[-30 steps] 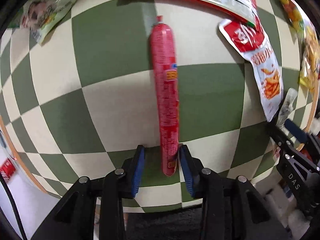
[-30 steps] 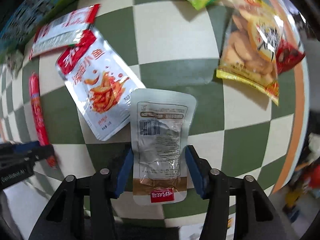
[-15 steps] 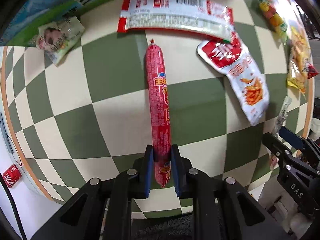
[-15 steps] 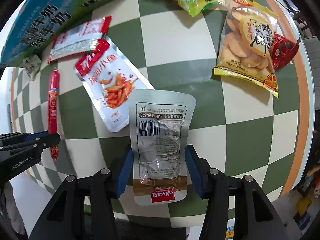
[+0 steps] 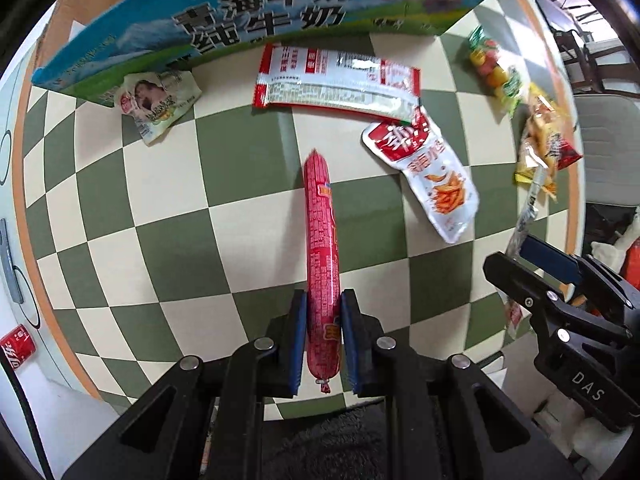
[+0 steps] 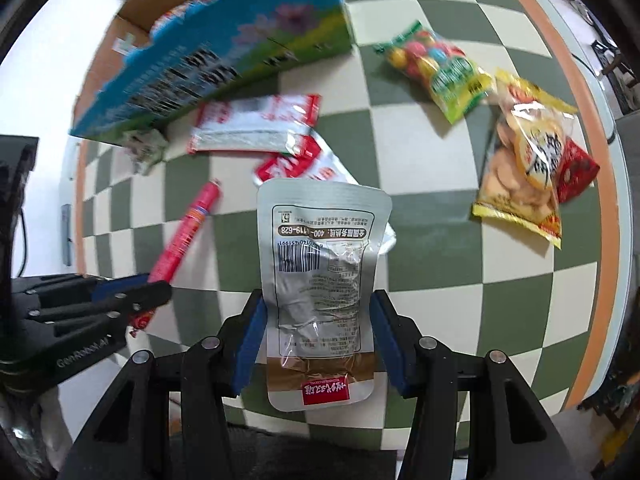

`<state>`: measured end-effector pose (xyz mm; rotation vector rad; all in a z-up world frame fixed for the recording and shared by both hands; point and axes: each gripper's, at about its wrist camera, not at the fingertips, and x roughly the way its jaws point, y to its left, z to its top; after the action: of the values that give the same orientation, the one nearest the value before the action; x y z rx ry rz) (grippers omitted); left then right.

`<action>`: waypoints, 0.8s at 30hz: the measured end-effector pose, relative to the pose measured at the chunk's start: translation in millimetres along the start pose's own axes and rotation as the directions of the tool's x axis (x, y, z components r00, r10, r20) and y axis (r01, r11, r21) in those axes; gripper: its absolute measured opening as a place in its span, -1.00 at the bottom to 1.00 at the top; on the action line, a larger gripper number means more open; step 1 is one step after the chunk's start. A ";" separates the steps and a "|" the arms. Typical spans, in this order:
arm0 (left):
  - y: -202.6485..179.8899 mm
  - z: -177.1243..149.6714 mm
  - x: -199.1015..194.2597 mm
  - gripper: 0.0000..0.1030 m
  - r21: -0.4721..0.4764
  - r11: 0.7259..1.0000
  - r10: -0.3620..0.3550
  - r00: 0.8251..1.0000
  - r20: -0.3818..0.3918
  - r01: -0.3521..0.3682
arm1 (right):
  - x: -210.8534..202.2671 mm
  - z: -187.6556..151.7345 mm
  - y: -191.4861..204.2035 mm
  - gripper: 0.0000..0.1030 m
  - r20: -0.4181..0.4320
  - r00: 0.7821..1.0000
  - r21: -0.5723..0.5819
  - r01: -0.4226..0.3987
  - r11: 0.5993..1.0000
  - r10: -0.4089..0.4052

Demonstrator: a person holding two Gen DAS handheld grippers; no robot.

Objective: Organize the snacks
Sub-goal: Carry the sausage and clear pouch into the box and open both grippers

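Snacks clear the checkered table (image 5: 168, 208): left gripper (image 5: 324, 336) clamps a sausage (image 5: 322, 240), right gripper (image 6: 318, 328) pinches a silver pouch (image 6: 320, 280), likely bound for the box (image 5: 260, 12).

1. You have a checked cloth (image 5: 192, 216) in green and cream filling the middle of both views.
2. At the lower left edge of the left view, a red can (image 5: 17, 342) lies on its side, off the cloth.
3. At the right edge of that view you can see a grey chair (image 5: 608, 148).
4. At the left edge of the right view, a dark cable (image 6: 25, 236) runs down a white surface.
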<state>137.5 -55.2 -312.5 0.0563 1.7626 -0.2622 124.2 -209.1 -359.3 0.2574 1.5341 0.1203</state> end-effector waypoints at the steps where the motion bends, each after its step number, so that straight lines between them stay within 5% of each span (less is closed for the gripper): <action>1: -5.2 7.6 -8.9 -0.72 -0.005 1.000 -0.008 1.000 0.003 0.008 | -2.0 4.5 0.5 0.07 0.005 1.000 -0.002 -0.009 1.000 0.009; 11: 3.6 -1.2 -81.4 -0.73 0.010 0.998 -0.063 0.994 0.092 0.062 | -45.6 14.2 13.4 0.07 0.071 0.993 -0.019 -0.092 0.996 0.093; 13: -3.7 -2.3 -72.2 -0.73 0.019 0.998 -0.069 0.991 0.114 0.067 | -58.1 19.0 16.0 0.07 0.087 0.990 -0.028 -0.107 0.994 0.109; 24: 2.2 27.9 -171.6 -0.73 0.042 0.995 -0.102 0.956 0.275 0.094 | -138.4 68.5 45.2 0.07 0.189 0.961 -0.112 -0.183 0.977 0.202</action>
<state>200.7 -40.6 -151.2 -0.0460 1.4848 -0.3500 190.9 -204.5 -213.0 0.3346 1.2977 0.3107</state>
